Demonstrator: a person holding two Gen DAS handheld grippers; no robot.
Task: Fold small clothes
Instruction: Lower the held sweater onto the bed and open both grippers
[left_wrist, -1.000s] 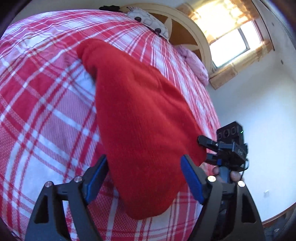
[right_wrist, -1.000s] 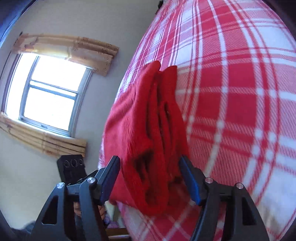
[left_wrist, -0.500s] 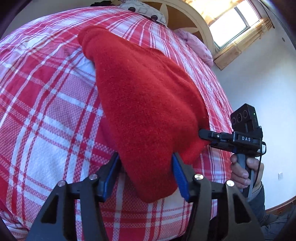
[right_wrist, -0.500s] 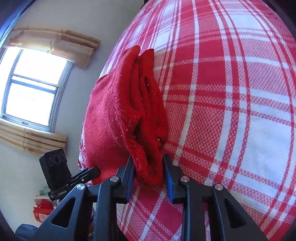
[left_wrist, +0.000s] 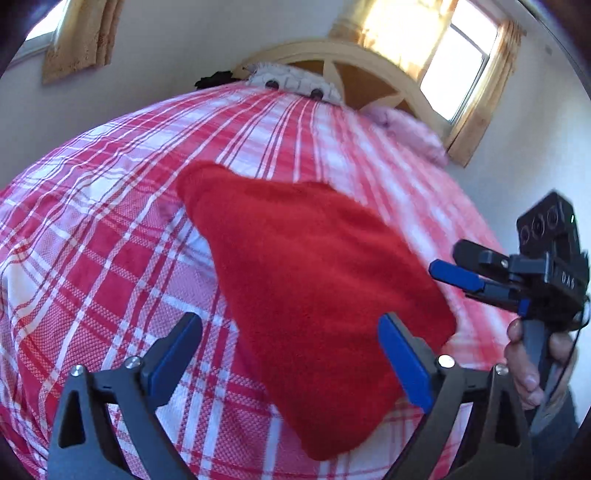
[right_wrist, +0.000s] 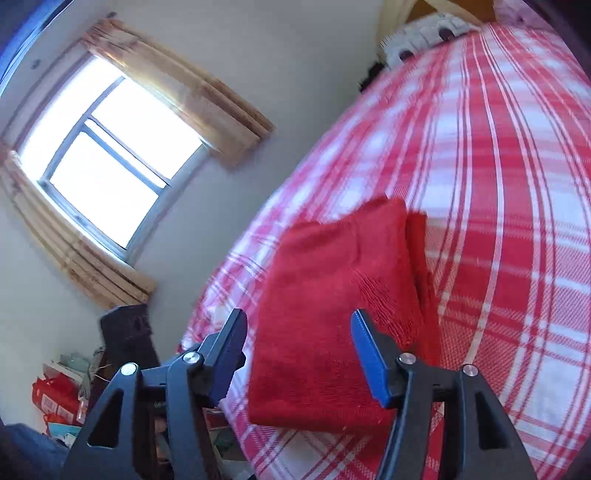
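Now that both grippers have let go, the folded red fleece garment (left_wrist: 317, 295) lies free on the red-and-white checked bedspread (left_wrist: 92, 258).
The left gripper (left_wrist: 291, 354) and the right gripper (right_wrist: 299, 350) are wide apart and hold nothing; this fold seems finished.

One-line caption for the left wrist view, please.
Open left gripper over a folded red garment on the plaid bed; open right gripper at its right edge.

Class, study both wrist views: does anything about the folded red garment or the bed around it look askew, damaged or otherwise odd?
Little stands out. The red garment lies folded on the plaid bedspread near its edge; along one side a lower layer sticks out past the top fold, so the edges are not flush. No damage or spill shows. Both the left gripper and right gripper are open.
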